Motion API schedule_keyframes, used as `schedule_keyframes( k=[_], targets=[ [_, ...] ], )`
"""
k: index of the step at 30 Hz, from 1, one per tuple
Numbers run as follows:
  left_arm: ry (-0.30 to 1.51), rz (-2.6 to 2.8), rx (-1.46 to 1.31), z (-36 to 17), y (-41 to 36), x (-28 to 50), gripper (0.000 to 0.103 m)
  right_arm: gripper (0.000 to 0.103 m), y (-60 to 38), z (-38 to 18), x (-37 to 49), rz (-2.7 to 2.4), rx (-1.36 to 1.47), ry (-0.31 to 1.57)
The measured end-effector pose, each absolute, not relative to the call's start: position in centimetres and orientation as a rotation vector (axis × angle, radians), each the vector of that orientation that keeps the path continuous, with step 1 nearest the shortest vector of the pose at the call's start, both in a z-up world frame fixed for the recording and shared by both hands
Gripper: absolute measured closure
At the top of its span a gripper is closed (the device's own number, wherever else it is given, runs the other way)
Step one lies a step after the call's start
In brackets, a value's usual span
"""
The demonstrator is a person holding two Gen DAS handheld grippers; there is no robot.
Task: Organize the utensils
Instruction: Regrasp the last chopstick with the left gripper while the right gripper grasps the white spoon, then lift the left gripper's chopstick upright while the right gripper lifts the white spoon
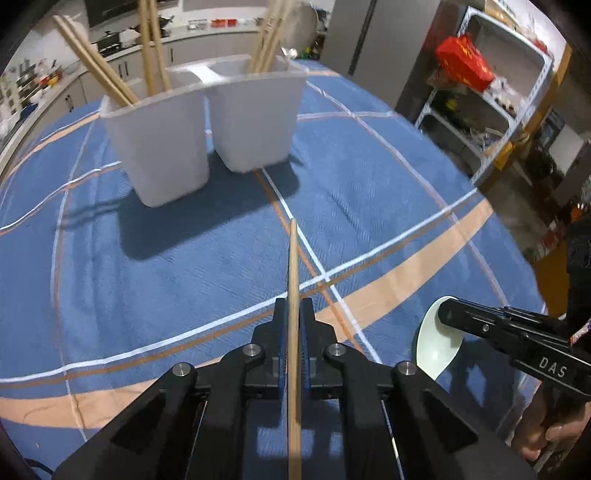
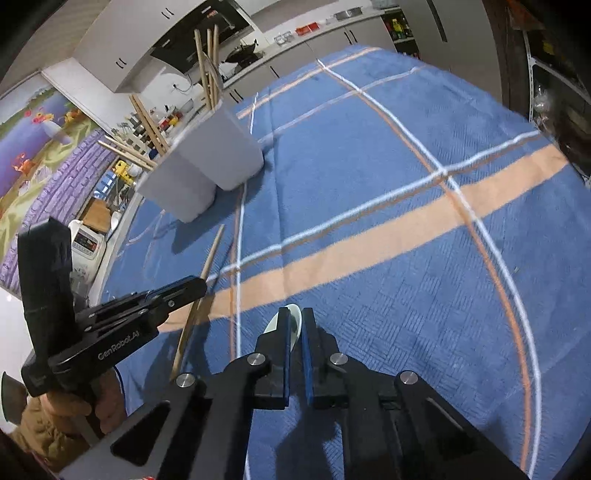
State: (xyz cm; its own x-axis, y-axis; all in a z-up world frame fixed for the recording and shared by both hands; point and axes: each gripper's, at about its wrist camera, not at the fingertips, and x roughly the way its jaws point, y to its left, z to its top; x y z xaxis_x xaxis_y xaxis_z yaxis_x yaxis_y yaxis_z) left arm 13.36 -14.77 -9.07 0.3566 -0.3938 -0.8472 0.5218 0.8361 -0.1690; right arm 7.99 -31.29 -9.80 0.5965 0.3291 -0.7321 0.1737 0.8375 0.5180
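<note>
My left gripper [image 1: 294, 308] is shut on a wooden chopstick [image 1: 293, 266] that points forward toward a white two-compartment holder [image 1: 201, 122]. Several chopsticks [image 1: 110, 79] stand in both of its compartments. My right gripper [image 1: 445, 314] shows at the lower right, shut on a pale green spoon [image 1: 436, 341]. In the right wrist view my right gripper [image 2: 295, 317] grips the spoon [image 2: 291, 321] by its edge above the cloth. The left gripper [image 2: 195, 286] with its chopstick [image 2: 210, 258] is at the left, and the holder [image 2: 207, 158] stands beyond.
A blue checked tablecloth [image 1: 369, 192] with orange and white stripes covers the table. A kitchen counter [image 1: 207, 35] runs behind it. Metal shelves with a red box [image 1: 463, 62] stand at the right.
</note>
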Motion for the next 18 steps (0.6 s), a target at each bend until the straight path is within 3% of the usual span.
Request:
schedule_keyframes(
  k=[18],
  targets=[
    [0.821,-0.504,-0.014,-0.5,-9.5,6.6,0.097,0.099,-29.8,-1.4,4.3,0.099,0.391,0.775]
  ],
)
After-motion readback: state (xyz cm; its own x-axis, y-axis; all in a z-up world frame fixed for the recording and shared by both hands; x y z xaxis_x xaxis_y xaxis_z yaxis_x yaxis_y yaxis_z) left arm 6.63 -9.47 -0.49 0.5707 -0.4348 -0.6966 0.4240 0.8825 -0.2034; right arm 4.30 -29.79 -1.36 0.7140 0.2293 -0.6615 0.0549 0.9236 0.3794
